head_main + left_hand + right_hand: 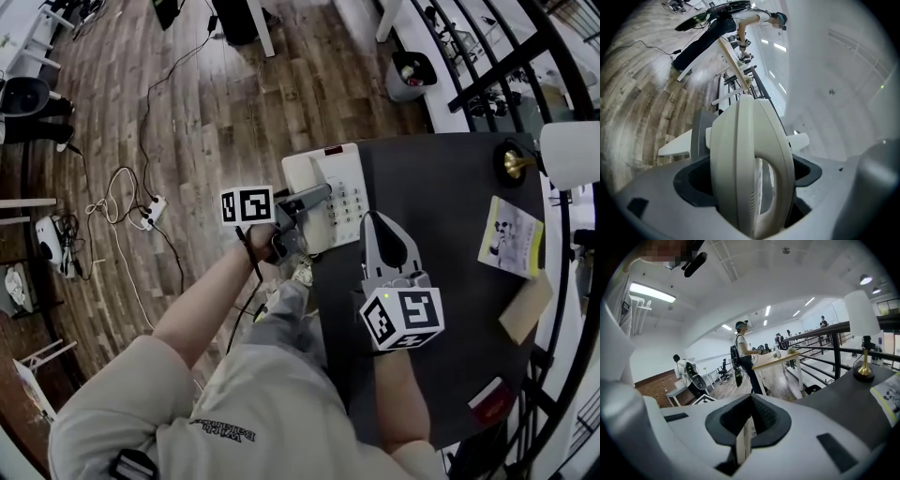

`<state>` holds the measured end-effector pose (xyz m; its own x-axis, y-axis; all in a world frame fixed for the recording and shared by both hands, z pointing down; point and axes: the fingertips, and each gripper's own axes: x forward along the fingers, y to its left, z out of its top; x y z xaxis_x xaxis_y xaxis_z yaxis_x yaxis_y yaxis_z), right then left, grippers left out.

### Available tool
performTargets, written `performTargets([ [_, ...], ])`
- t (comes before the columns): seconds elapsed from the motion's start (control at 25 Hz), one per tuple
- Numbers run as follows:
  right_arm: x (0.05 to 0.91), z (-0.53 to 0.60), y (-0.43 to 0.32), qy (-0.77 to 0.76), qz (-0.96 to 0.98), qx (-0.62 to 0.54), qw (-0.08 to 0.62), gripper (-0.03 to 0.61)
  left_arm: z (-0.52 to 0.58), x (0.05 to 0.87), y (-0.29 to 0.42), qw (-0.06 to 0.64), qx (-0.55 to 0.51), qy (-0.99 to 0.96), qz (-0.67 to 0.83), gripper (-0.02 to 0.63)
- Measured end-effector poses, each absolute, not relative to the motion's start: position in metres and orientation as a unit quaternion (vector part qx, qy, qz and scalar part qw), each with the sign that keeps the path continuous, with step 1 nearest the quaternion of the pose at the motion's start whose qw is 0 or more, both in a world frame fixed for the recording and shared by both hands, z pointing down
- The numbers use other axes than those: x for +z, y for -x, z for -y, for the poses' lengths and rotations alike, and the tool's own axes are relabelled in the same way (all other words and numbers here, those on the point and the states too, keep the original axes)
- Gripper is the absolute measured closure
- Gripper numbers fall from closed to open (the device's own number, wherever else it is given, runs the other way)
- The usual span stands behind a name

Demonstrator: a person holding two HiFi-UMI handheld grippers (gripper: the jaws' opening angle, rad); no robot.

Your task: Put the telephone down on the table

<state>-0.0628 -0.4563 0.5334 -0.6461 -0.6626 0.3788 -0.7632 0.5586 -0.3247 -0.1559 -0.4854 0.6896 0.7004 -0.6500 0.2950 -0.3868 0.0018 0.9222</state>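
Observation:
The cream telephone [330, 192] is at the left edge of the dark table [441, 309], with part of it hanging out over the floor. My left gripper [317, 199] comes in from the left and is shut on the telephone's near left side. In the left gripper view the telephone [740, 154] stands on edge, filling the jaws of the left gripper [752, 197]. My right gripper [374, 221] lies over the table beside the phone's right edge. In the right gripper view a thin cream edge of the telephone [742, 446] is pinched in the right gripper [747, 427]. Whether the phone rests on the table I cannot tell.
A lamp with a brass base [513, 164] and white shade [570, 155] stands at the table's far right. A booklet [511, 236], a tan card [525, 305] and a red-and-white item [490, 398] lie on the right side. Black railing [487, 70] runs beyond; cables and a power strip [150, 211] lie on the floor.

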Motion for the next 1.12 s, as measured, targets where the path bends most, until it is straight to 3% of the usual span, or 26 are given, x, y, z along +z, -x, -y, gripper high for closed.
performTargets([
  [0.68,0.543,0.445,0.059,-0.406,0.872,0.251,0.108,0.577,0.486,0.704,0.154,0.660,-0.018,-0.637,0.397,0.155],
  [1.12,0.564,0.442,0.054,-0.417,0.860,0.268,0.117,0.577,0.480,0.723,0.160,0.637,0.105,-0.595,0.479,0.153],
])
